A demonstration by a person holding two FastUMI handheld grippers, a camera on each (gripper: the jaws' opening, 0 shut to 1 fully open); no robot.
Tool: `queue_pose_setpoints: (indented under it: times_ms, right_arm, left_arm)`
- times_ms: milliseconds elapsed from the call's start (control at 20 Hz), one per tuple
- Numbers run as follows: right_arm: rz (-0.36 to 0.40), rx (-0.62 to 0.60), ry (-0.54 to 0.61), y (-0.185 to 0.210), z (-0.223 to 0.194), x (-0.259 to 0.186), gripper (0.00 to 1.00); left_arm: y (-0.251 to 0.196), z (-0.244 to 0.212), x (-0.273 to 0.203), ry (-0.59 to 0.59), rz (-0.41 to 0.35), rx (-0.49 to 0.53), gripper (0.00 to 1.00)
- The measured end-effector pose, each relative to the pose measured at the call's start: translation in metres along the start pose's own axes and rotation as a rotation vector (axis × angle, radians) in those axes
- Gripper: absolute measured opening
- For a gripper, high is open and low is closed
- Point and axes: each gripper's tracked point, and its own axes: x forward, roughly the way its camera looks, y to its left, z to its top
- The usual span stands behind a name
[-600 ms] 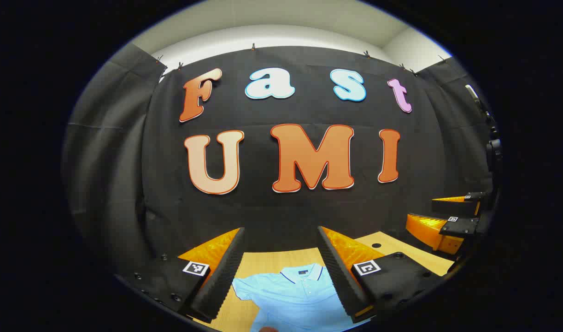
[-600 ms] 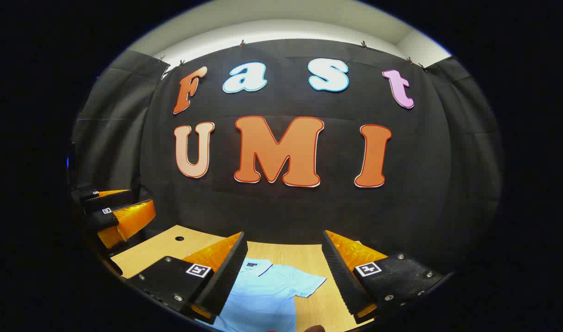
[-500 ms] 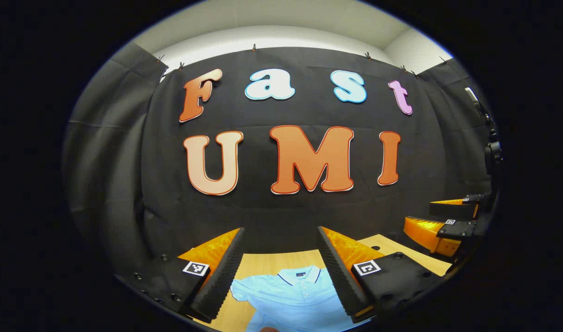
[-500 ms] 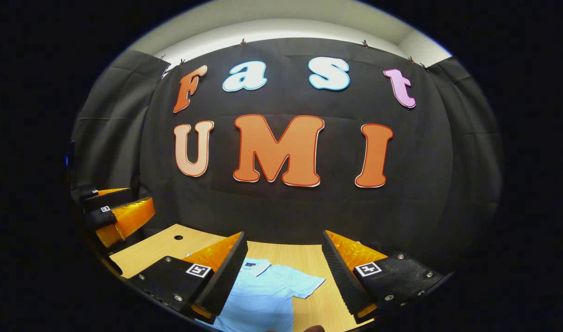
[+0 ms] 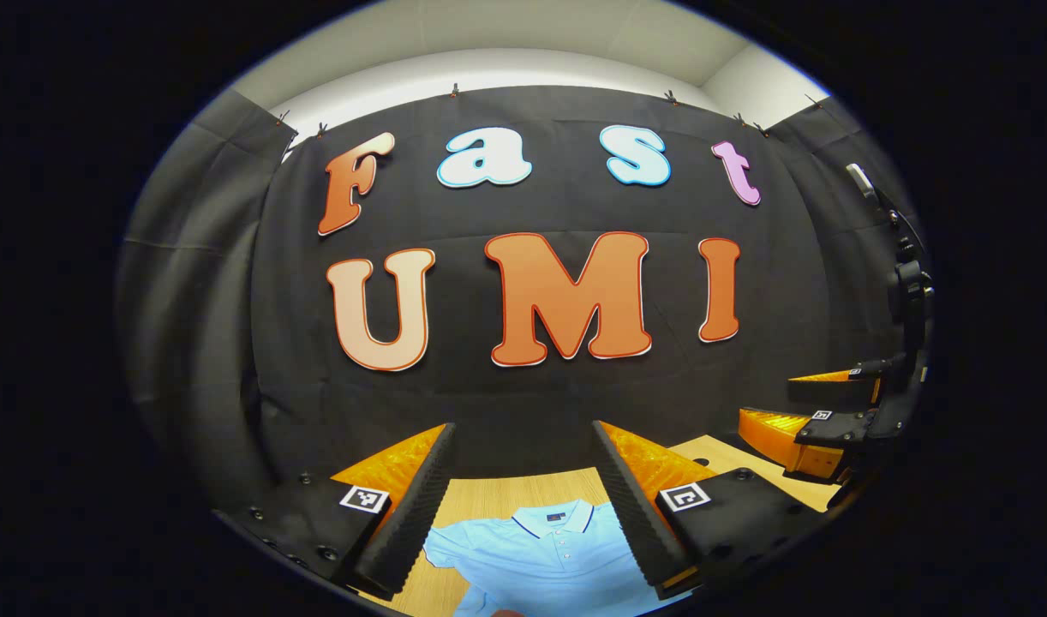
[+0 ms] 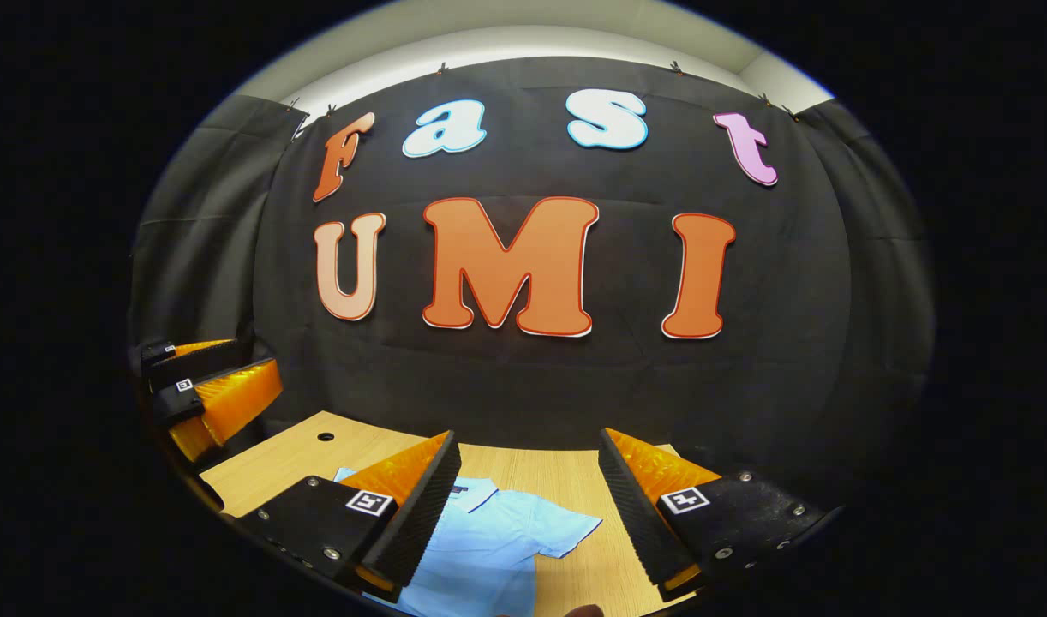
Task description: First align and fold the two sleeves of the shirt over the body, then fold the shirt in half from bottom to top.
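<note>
L hand-held gripper [image 5: 522, 428]: wide apart, holds nothing. R hand-held gripper [image 6: 528, 435]: same. Shirt [image 5: 549, 557] flat on counter [image 6: 558, 476], untouched.

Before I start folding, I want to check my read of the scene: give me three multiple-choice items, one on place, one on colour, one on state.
1. Where does the shirt lie?
A. on the wooden table
B. on the floor
C. in a gripper

2. What colour is the shirt?
A. red
B. light blue
C. white

3. How do the left gripper and right gripper stand?
A. both shut
B. one shut on a sleeve
C. both open

Answers: 1 A, it lies flat on the wood; 2 B, pale blue cloth with a dark-edged collar; 3 C, each pair of fingers stands wide apart, above the shirt.
</note>
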Motion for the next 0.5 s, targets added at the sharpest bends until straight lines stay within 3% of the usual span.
queue_pose_setpoints:
  times_ms: [500]
  right_arm:
    - [-0.032,0.009,0.149,-0.015,-0.037,0.032,0.98]
  left_arm:
    - [0.005,0.004,-0.002,-0.001,0.040,0.034,1.00]
